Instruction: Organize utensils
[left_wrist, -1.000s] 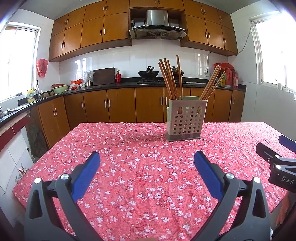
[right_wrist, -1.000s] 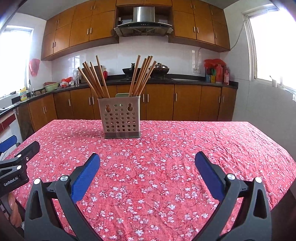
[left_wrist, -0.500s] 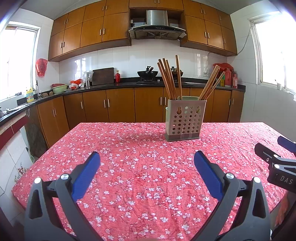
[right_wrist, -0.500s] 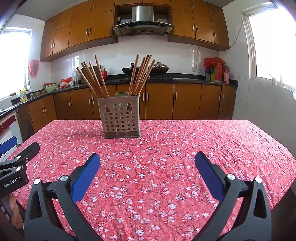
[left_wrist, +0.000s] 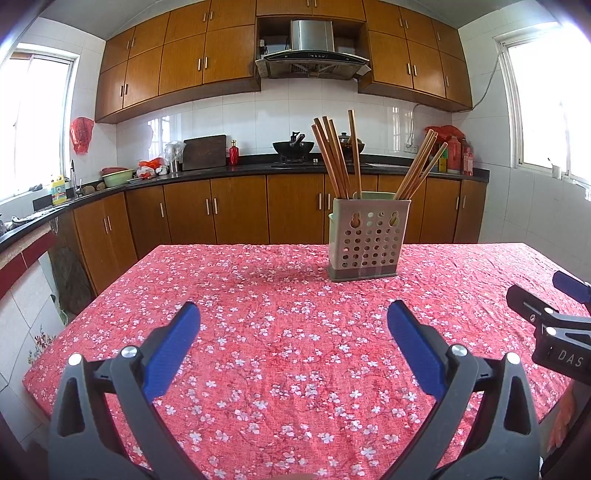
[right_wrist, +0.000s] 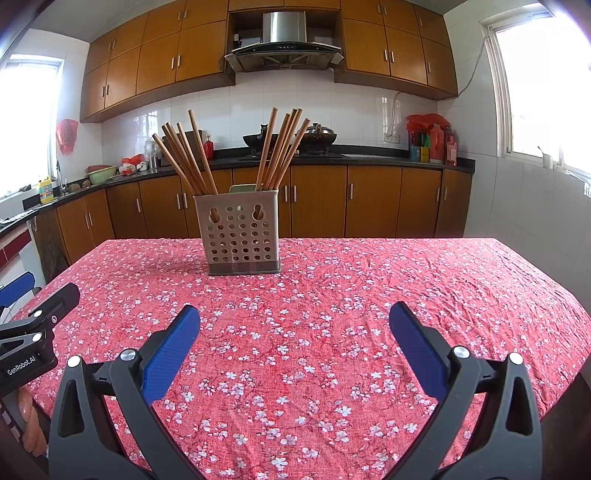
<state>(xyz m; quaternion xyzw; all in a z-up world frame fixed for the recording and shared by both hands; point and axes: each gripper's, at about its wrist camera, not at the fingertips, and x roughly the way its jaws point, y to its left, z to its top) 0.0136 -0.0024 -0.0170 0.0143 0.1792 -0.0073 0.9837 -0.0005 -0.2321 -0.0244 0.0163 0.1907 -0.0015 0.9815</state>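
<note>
The utensil holder (right_wrist: 242, 233) stands upright on the bench (right_wrist: 332, 314), at 12 o'clock from the right tool (right_wrist: 293, 334) and at about 1 o'clock from the left tool (left_wrist: 293, 332), well apart from both. It is a perforated, box-shaped caddy, apparently plastic, on a darker base. Wooden chopsticks (right_wrist: 192, 162) fill it in two bunches: one leans toward 11 o'clock, the other (right_wrist: 282, 147) toward 1 o'clock. Whether a divider separates them cannot be told.

Handling judgement: the chopsticks are stiff, light and smooth, so a single stick may roll or pivot between flat pads. The sound hold is on the upper shaft, above the holder's rim, pinched across the width. The holder looks light and could tip or slide on the cloth if a bunch is dragged sideways.

Both tools hover low over the red floral tablecloth (left_wrist: 258, 332) with blue pads (left_wrist: 171, 354) spread wide and nothing between them. The left tool's body shows at 9 o'clock in the right view. No loose utensils lie on the visible cloth. Kitchen cabinets (right_wrist: 317, 201) stand behind.
</note>
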